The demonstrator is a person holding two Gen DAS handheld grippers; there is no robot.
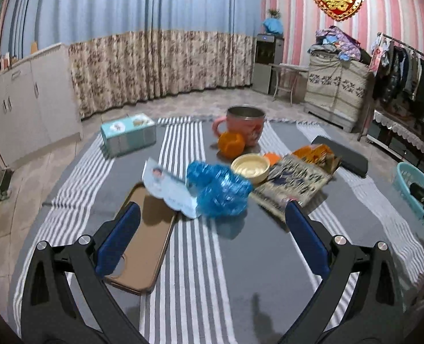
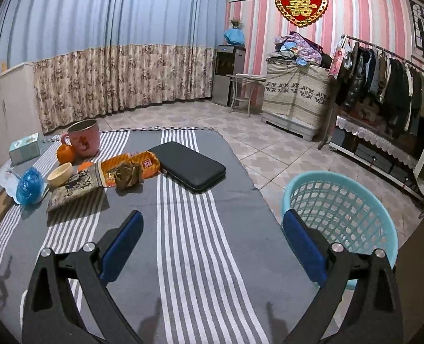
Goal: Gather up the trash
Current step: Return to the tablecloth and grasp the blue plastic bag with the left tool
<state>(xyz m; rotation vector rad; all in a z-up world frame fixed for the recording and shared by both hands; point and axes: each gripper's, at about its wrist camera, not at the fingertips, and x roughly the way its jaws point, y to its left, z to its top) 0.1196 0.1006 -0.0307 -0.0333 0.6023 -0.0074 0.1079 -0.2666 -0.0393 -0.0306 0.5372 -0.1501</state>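
Note:
A crumpled blue plastic bag (image 1: pixel 219 190) lies mid-table on a white paper wrapper (image 1: pixel 168 189); it also shows at the left of the right wrist view (image 2: pixel 29 185). My left gripper (image 1: pixel 212 215) is open just short of the bag, nothing between its fingers. An orange snack wrapper (image 2: pixel 131 167) with a crumpled brown wrapper (image 2: pixel 128 176) on it lies further right, beside a printed packet (image 1: pixel 295 180). My right gripper (image 2: pixel 212 223) is open over the striped cloth, empty. A turquoise mesh basket (image 2: pixel 341 209) stands on the floor off the table's right edge.
On the striped tablecloth (image 2: pixel 183 229) also rest a brown phone case (image 1: pixel 143 235), a tissue box (image 1: pixel 128 137), a pink mug (image 1: pixel 244 126), an orange (image 1: pixel 231 144), a small cream bowl (image 1: pixel 250 167) and a black case (image 2: pixel 190 166). A clothes rack (image 2: pixel 384 86) stands right.

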